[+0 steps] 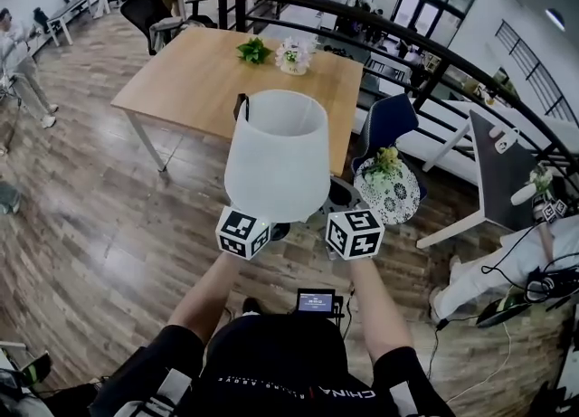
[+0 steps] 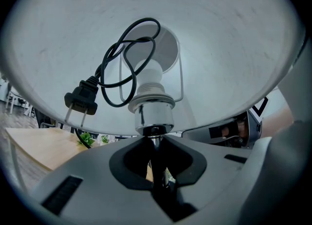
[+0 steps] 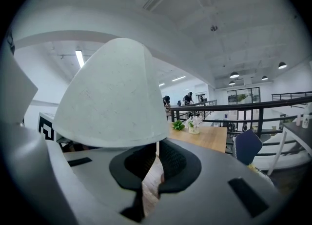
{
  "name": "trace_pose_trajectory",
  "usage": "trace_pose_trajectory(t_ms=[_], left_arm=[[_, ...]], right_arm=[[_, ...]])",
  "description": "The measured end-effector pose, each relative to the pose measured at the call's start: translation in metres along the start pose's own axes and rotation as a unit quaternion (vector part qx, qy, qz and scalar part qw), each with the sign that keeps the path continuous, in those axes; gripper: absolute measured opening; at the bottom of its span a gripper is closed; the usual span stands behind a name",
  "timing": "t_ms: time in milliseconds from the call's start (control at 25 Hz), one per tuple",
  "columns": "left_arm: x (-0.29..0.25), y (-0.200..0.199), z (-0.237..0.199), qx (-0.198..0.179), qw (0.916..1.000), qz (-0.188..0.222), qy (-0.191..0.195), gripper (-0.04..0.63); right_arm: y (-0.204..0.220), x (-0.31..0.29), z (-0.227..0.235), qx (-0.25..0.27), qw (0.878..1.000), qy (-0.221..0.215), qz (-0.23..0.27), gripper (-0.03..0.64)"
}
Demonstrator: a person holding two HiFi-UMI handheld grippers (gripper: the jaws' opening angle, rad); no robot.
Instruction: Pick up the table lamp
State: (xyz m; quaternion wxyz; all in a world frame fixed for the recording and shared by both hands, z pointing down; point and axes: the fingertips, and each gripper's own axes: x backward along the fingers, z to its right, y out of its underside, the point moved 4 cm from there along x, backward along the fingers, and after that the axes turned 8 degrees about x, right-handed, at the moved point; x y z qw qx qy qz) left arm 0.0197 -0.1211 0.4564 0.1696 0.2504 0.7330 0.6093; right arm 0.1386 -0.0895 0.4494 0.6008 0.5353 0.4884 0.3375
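lamp: white cone-shade table lamp (image 1: 276,157), upright and off the floor, at 12 o'clock from both grippers
left gripper (image 2: 155,142): clamped on the chrome stem (image 2: 155,119)
right gripper (image 3: 156,147): jaws narrow, grip kinda unclear

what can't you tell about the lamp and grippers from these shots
Base of the table lamp: head view, its shade covers it; left gripper view, the left hand-held gripper blocks it.
Whether the right hand-held gripper grips anything: right gripper view, the shade overhangs its jaw tips.
Both jaw pairs: head view, under the shade.
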Motion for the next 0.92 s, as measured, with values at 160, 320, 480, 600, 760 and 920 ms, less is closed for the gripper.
trace_pose_trajectory(t_ms=[160, 320, 480, 600, 760, 920], left_arm=[[-0.006, -0.001, 0.008, -0.011, 0.9999, -0.002, -0.006, 0.063], [-0.01, -0.001, 0.019, -0.015, 0.9999, -0.002, -0.008, 0.063], [-0.014, 0.001, 0.024, -0.014, 0.9998, -0.004, -0.009, 0.063], [-0.017, 0.0, 0.027, -0.018, 0.9998, -0.005, -0.01, 0.063], [-0.02, -0.005, 0.028, -0.019, 0.9997, -0.006, -0.013, 0.064], [-0.018, -0.002, 0.03, -0.018, 0.9997, -0.006, -0.014, 0.063]], right_arm=[[0.002, 0.005, 0.01, -0.005, 1.0, -0.005, 0.008, 0.043], [0.002, 0.011, 0.015, -0.015, 1.0, -0.012, 0.017, 0.043], [0.003, 0.012, 0.019, -0.018, 0.999, -0.016, 0.022, 0.043], [0.003, 0.014, 0.023, -0.018, 0.999, -0.016, 0.022, 0.041], [-0.001, 0.016, 0.025, -0.015, 1.0, -0.02, 0.019, 0.043], [0.0, 0.019, 0.025, -0.013, 1.0, -0.022, 0.014, 0.043]])
